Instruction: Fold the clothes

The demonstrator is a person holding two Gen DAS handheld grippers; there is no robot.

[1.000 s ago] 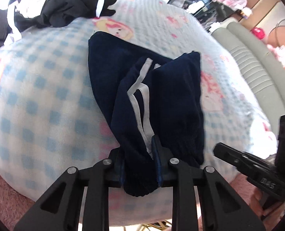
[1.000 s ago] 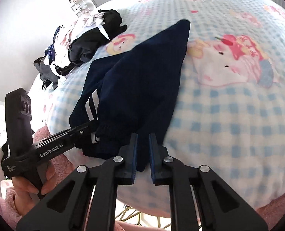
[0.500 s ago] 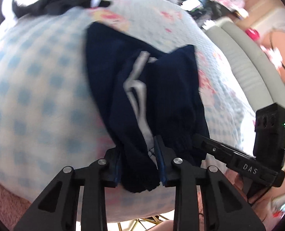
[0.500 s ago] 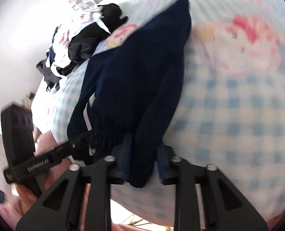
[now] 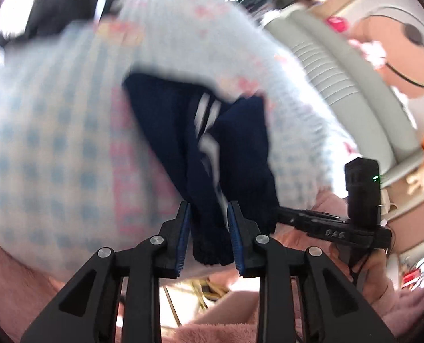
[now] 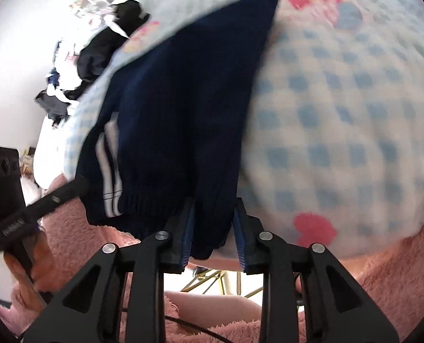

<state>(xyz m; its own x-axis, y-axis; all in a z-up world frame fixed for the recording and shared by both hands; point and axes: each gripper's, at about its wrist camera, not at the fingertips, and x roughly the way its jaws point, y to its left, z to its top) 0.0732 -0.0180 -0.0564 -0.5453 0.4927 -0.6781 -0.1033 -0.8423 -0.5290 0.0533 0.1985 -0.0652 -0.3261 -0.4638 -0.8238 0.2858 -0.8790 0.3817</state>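
Clearly soft and limp, the navy garment (image 6: 183,108) drapes over the checked blanket (image 6: 340,114), its ribbed hem hanging off the near edge. Left gripper (image 5: 209,234) and right gripper (image 6: 213,231) each pinch that hem; thick ribbing looks the surest hold.

Blurred throughout by motion — blanket (image 5: 54,143) checks smeared, cartoon prints unreadable. Dark heap (image 5: 63,14) at the far edge too smeared to identify. Hem of the garment (image 6: 183,114) hidden behind blue pads (image 6: 187,237) — true pinch impossible to judge in either view.
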